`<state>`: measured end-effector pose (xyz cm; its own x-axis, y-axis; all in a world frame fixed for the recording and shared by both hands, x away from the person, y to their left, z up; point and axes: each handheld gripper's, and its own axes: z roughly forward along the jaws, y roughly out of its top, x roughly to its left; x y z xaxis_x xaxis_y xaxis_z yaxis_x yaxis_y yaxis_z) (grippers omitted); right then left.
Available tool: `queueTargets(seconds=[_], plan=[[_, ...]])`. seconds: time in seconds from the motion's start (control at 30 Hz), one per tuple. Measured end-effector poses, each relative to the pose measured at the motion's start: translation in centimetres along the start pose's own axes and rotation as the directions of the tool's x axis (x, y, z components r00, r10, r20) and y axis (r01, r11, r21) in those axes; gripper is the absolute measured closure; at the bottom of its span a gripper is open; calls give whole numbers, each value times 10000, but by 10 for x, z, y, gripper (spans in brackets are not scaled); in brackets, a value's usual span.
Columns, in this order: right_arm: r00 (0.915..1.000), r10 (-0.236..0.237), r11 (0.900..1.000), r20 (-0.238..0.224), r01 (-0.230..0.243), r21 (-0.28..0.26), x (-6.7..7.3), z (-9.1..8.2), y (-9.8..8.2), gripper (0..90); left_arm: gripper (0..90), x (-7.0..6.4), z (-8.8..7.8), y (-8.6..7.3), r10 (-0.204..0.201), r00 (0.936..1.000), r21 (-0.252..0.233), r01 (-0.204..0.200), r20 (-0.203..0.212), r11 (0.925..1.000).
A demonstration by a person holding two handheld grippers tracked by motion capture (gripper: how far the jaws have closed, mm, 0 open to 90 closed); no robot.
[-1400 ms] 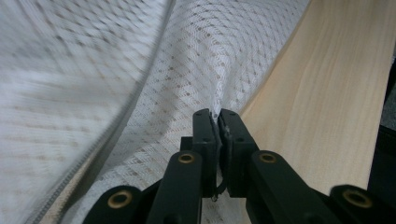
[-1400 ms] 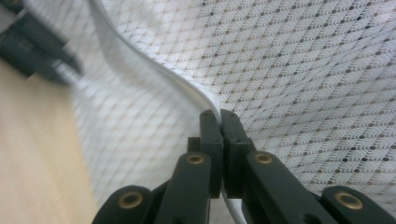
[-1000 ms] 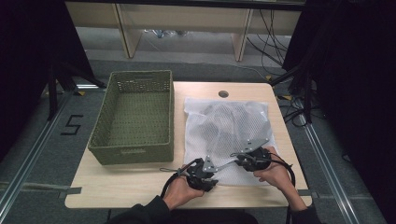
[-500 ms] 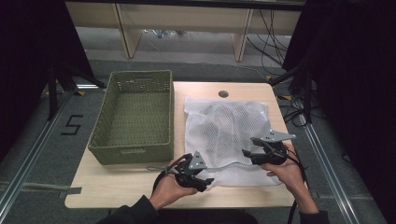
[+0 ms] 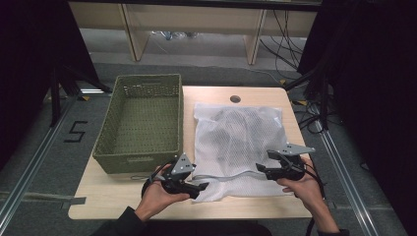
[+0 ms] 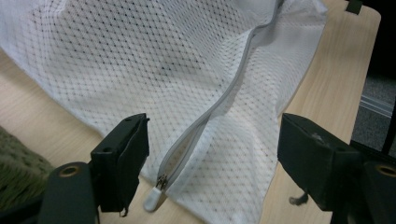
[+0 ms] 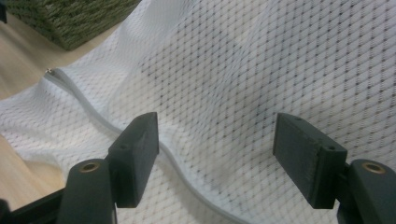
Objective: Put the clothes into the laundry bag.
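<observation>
High view with both gripper views: we see a white mesh laundry bag (image 5: 236, 142) lying flat on the right half of the tabletop (image 5: 98, 201), just beside a green woven basket (image 5: 140, 123) that stands empty on the left half. Something dark shows through the mesh near the bag's middle, though we cannot tell what it is. The grey zipper (image 6: 219, 102) runs along the bag's near edge, across the tabletop from left to right, and its white pull tab (image 6: 152, 201) sits at the left near corner, toward the basket; the bag's long axis, as far as we can judge, runs from the near edge to the far edge. In the left gripper view the teeth look joined along the whole visible length, so we judge the closing of the bag to be done, and what is left is probably to lift the bag and move it, perhaps into the basket. The left tongs (image 5: 194, 184) have just been opening and now stand wide, with the pull tab lying between the jaws but untouched. The right tongs (image 5: 265, 164) have likewise just been opening and stand wide above the mesh and zipper line, gripping nothing
</observation>
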<state>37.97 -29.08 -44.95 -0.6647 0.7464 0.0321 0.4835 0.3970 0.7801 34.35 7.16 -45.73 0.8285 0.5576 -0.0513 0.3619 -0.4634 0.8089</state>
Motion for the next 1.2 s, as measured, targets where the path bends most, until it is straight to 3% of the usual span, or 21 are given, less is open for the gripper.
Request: queueTargets(seconds=[0.07, 0.1, 0.17, 0.23, 0.33, 0.37, 0.4, 0.47, 0.5, 0.53, 0.6, 0.63, 0.67, 0.7, 0.73, 0.8, 0.83, 0.87, 0.97, 1.1, 1.2], plan=[[9999, -56, 10000, -133, 56, -29, 3, 2, -2, 324, 240, 1, -2, -3, 121, 9998, 54, -121, -124, 9999], [10000, -16, 10000, -11, 16, 51, 5, 1, -3, 323, 236, 0, -2, -5, -25, 10000, -107, 25, -8, 9999], [10000, 84, 9999, -37, -83, 118, 9, 1, -5, 321, 229, 2, -5, -7, 214, 9997, 68, -213, -151, 9998], [9997, -224, 9997, -100, 225, 38, 9, 2, -6, 319, 217, 1, -5, -10, 64, 9999, -84, -65, -115, 9999], [9993, -183, 9996, -337, 190, 208, 11, 1, -8, 316, 202, 3, -9, -15, 285, 9991, 68, -283, -330, 9996], [9990, -304, 9995, -329, 307, 107, 11, 1, -9, 316, 193, 3, -9, -16, 166, 9995, -8, -167, -251, 9999], [9997, 90, 9999, -211, -88, 124, 15, 0, -10, 315, 192, 3, -10, -17, 201, 9994, -13, -201, -267, 9998], [10000, -37, 10000, -54, 37, 41, 16, -2, -12, 314, 192, 3, -13, -19, 148, 9996, -39, -149, -259, 9999], [9994, -332, 9994, 9, 332, -7, 15, -3, -13, 313, 192, 4, -14, -20, 209, 9991, -27, -210, -366, 9998], [9997, -182, 9998, -157, 182, 48, 17, -3, -14, 312, 192, 4, -16, -22, 222, 9991, -61, -224, -351, 9997], [9996, -293, 9996, -34, 293, -1, 19, -4, -17, 311, 192, 4, -18, -24, 205, 9991, -65, -208, -378, 9998], [9998, -65, 9999, -166, 67, 132, 22, -5, -18, 311, 192, 4, -19, -25, 131, 9995, -155, -136, -281, 9998], [9995, -230, 9997, -203, 232, 94, 22, -4, -19, 311, 192, 3, -20, -27, 41, 9993, -195, -48, -385, 9998], [9991, -261, 9995, -348, 267, 164, 23, -4, -21, 311, 195, 5, -23, -28, 201, 9991, -125, -206, -376, 9997], [9998, -147, 9998, -93, 148, 147, 25, -6, -21, 311, 196, 6, -25, -30, 263, 9983, -47, -265, -520, 9996], [9997, -210, 9995, -138, 213, 236, 26, -6, -24, 310, 196, 7, -28, -32, 258, 9980, 30, -256, -579, 9997], [9997, -210, 9995, -117, 213, 252, 26, -6, -25, 309, 196, 6, -29, -34, 52, 9989, -113, -58, -457, 9999], [9992, -244, 9993, -327, 253, 285, 26, -5, -26, 309, 196, 7, -31, -35, 151, 9983, -48, -154, -563, 9999], [9997, -164, 9994, -153, 169, 286, 29, -6, -29, 308, 196, 7, -35, -40, 98, 9984, -51, -101, -559, 9999], [9982, -216, 9987, -559, 241, 453, 30, -8, -33, 304, 196, 6, -40, -45, 95, 9975, 68, -91, -703, 9999], [9993, -354, 9983, -143, 360, 467, 34, -13, -38, 301, 195, 3, -43, -50, 54, 9976, -18, -56, -685, 10000]])
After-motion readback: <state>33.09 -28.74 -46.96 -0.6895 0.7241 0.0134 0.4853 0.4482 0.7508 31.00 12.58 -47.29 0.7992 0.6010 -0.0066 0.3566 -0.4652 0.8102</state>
